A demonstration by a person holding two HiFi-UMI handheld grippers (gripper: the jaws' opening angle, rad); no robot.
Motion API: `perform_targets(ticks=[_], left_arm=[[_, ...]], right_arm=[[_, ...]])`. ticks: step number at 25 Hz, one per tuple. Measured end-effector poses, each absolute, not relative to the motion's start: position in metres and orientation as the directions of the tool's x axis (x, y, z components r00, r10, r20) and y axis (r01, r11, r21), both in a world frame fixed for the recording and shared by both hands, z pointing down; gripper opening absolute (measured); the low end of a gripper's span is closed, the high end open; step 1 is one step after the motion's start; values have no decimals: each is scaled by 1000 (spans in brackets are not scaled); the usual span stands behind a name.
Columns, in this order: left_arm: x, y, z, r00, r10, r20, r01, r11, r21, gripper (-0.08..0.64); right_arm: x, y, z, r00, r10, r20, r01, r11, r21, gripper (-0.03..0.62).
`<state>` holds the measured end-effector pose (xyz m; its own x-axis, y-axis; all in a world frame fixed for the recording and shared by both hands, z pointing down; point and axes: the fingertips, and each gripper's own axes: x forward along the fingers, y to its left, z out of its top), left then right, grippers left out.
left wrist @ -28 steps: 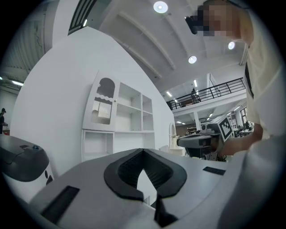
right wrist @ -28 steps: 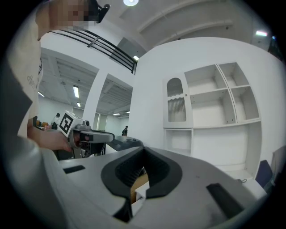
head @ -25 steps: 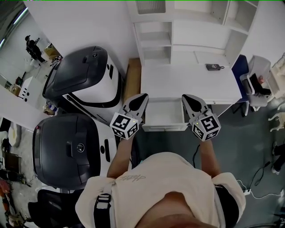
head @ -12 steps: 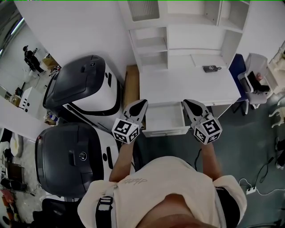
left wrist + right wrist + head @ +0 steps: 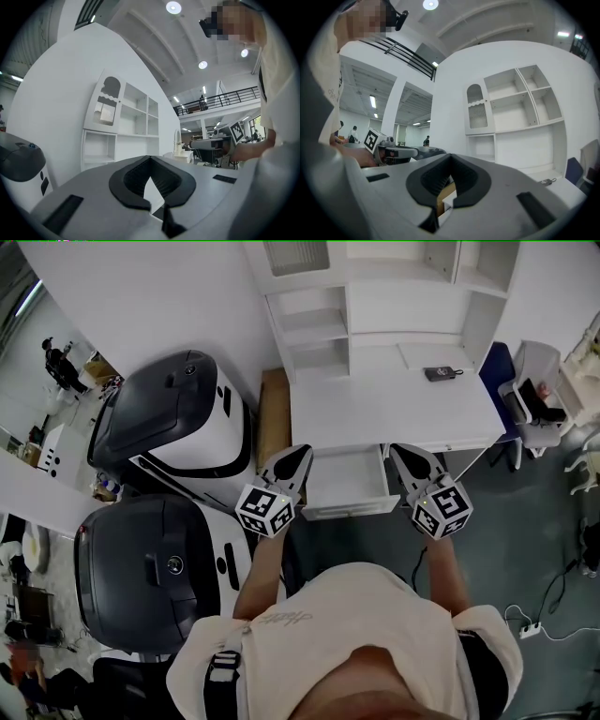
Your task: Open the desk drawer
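Note:
The white desk (image 5: 394, 409) has its drawer (image 5: 345, 479) pulled out toward me, and the drawer looks empty. My left gripper (image 5: 300, 454) hangs just left of the drawer, jaws together and holding nothing. To the drawer's right is my right gripper (image 5: 397, 450), also shut and empty. In the left gripper view the left gripper (image 5: 150, 158) points level at the white shelf unit (image 5: 126, 126). The right gripper (image 5: 450, 157) shows a corner of the drawer and a brown board through the gap behind its jaws.
Two big black-and-white machines (image 5: 178, 418) (image 5: 150, 563) stand close on the left. A brown board (image 5: 274, 413) leans between them and the desk. A small black device (image 5: 441, 373) lies on the desktop. A chair (image 5: 525, 395) stands right; a power strip (image 5: 530, 626) lies on the floor.
The head view has shifted slightly. Both grippers keep their places on either side of the open drawer.

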<state>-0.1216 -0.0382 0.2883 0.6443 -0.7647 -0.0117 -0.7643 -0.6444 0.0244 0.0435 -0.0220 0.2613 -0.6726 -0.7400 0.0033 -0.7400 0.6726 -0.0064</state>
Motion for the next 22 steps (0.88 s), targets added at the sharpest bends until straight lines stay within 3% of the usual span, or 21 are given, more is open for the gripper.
perform_targets(ticks=[22], left_arm=[[-121,-28,299,654,-756,30,-756,-654,-5,0]], right_arm=[[38,-15,274,-674,-738,31,-739,674,-8,-8]])
